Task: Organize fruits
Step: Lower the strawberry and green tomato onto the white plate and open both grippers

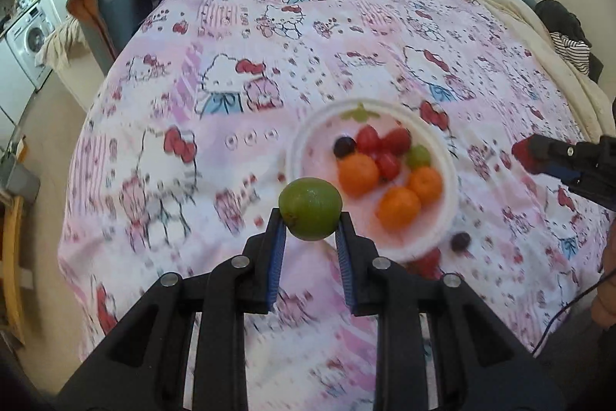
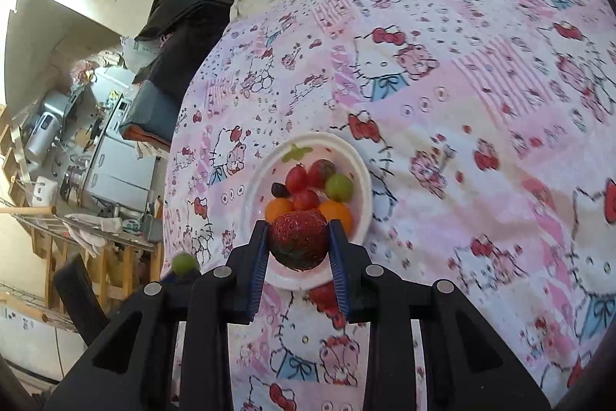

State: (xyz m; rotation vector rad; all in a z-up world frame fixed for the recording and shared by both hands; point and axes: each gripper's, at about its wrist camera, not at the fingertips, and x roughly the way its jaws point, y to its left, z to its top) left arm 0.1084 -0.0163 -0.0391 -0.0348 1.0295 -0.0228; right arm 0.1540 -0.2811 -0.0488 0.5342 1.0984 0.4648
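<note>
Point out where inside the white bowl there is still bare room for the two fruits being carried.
In the white bowl, the bare floor is the left part, between the rim and the dark grape. The right and near side is crowded with oranges, tomatoes and a green grape. The left gripper holds a lime, the right gripper a strawberry.

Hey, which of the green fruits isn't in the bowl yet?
The large green lime, clamped in the left hand-held gripper beside the white bowl. The other green fruit, a small grape, already sits inside among the oranges and tomatoes.
</note>
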